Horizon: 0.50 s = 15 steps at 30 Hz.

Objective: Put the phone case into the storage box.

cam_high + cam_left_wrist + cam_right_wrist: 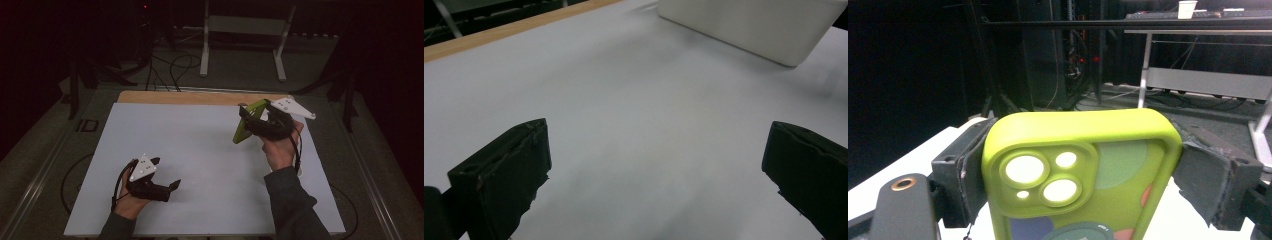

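Holding a lime green phone case (248, 121) up off the white mat (200, 150) in the right gripper (254, 121), jaws pinching its two long edges, camera cutouts near the top in the right gripper view (1083, 175). Standing roughly upright with a lean, long axis running top to bottom, out over the mat's far right part. Idling low near the mat's near left corner, the left gripper (167, 175), jaws spread wide with nothing between them. Pointing, going by the left gripper view, toward a white box-like thing (749, 27) farther across the mat; hard to say what exactly. Guessing any handoff means crossing most of the mat, with the case well apart from the left gripper, up and to its right.
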Available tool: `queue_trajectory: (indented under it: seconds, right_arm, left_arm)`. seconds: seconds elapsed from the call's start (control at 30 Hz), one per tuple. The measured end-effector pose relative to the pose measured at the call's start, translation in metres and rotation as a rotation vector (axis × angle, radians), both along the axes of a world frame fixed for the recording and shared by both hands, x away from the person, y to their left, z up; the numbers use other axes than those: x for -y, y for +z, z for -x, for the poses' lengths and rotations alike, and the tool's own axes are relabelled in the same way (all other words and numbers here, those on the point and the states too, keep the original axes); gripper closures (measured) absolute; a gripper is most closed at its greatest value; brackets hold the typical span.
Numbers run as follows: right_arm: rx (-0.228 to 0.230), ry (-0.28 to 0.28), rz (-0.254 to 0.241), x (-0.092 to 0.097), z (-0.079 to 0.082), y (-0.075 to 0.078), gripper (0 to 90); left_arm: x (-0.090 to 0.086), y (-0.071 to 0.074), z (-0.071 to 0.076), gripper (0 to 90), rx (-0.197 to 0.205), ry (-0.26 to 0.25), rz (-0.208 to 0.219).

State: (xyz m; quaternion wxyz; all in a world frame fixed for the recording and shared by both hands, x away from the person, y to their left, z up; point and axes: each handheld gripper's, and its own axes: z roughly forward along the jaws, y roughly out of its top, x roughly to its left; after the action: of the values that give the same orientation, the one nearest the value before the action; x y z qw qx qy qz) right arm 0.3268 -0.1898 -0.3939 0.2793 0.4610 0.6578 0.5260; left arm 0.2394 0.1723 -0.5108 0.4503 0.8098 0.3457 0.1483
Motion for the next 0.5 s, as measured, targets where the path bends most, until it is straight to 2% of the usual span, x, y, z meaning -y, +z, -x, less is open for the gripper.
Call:
queue_trajectory:
  seconds: [0.4,0.5]
  right_arm:
    - [-0.001,-0.020,0.010,0.002,-0.007,0.002,16.7]
    - [-0.006,-0.031,0.017,0.004,-0.010,0.003,16.7]
  left_arm:
    - [-0.008,-0.002,0.004,0.0,0.007,0.018,0.009]
    - [-0.016,-0.003,0.007,0.0,0.011,0.035,0.012]
